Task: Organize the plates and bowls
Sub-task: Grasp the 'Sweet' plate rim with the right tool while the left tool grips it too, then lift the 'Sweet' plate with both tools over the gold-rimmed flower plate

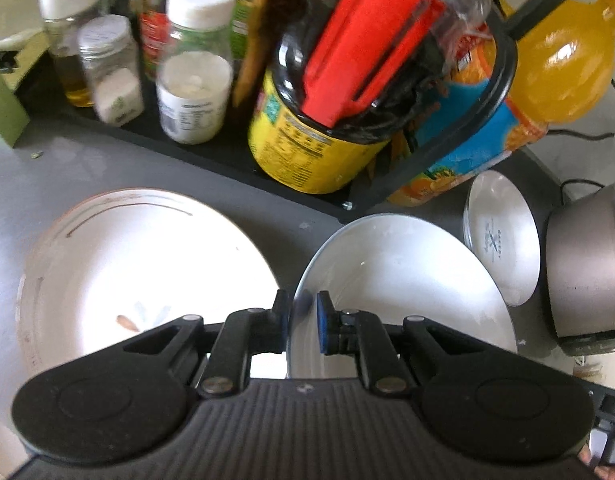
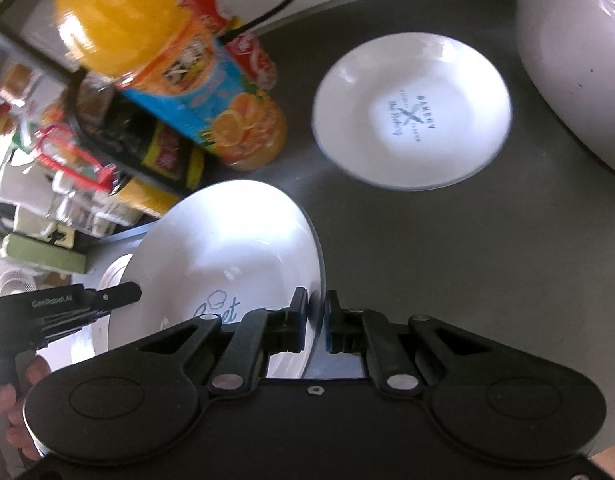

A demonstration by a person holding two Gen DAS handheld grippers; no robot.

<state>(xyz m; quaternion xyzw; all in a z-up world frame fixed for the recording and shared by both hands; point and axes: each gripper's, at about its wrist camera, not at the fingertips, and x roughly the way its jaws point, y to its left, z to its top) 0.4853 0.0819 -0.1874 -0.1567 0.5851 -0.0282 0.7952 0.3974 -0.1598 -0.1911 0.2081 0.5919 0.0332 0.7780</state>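
Left wrist view: the bowl's [image 1: 403, 280] rim sits pinched between the left gripper's [image 1: 302, 322] fingers, tilted above the counter [image 1: 27, 184]; the right gripper [image 2: 316, 322] clamps its opposite rim.

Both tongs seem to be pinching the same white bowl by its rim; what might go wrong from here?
1. The left tongs and right tongs each grip only the thin rim of the white bowl. If the hands move unevenly, it may twist or slip out.
2. The bowl hangs beside the large plate, so lowering it could knock that plate's edge.
3. The rack of bottles stands just behind, so a swing could hit the orange juice bottle.
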